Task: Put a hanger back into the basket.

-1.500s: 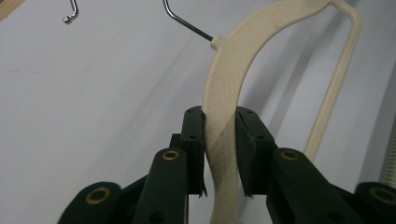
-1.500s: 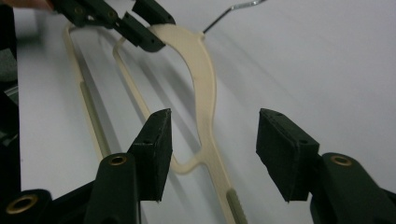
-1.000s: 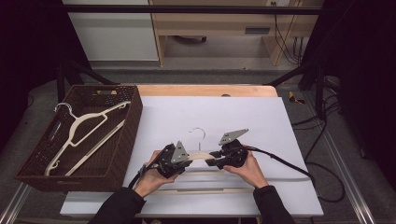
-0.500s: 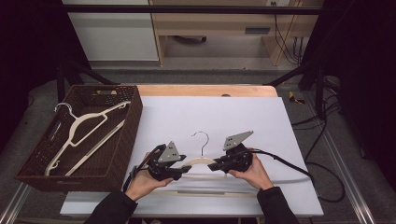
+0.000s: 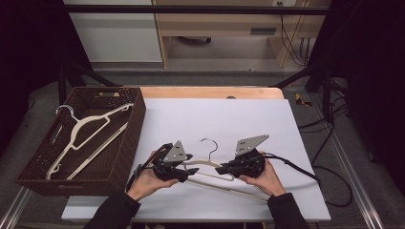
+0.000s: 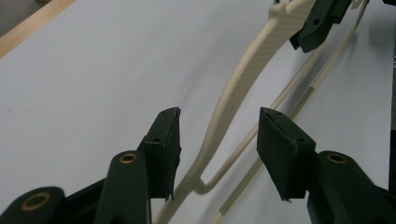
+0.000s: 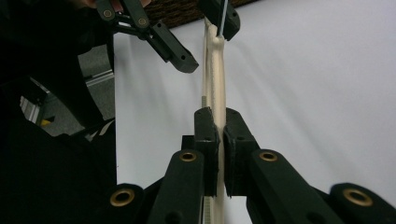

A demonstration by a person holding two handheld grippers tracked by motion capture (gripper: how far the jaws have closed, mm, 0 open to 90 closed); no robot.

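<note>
right gripper [image 7: 216,128]: jaws pressed tight on the cream arm of the hanger [image 7: 214,79], one pad each side, having just been closing onto it. in the high view this right gripper [image 5: 224,169] grips the hanger's right shoulder.

left gripper [image 6: 217,140]: jaws stand apart, having just been opening; the hanger's other arm [image 6: 233,88] runs up between the pads, close to the left-hand one, though i cannot tell if it touches. in the high view the left gripper [image 5: 188,168] sits at the hanger's left shoulder.

hanger [image 5: 210,163]: slim, cream, curved shoulders, a thin lower bar with a ribbed strip, dark metal hook at top. it is in front of the person, over the white surface [image 5: 219,119], between the two hands.

outward: brown woven basket [image 5: 124,143] at the left edge of the surface, with a second cream hanger [image 5: 83,131] lying in it.
</note>
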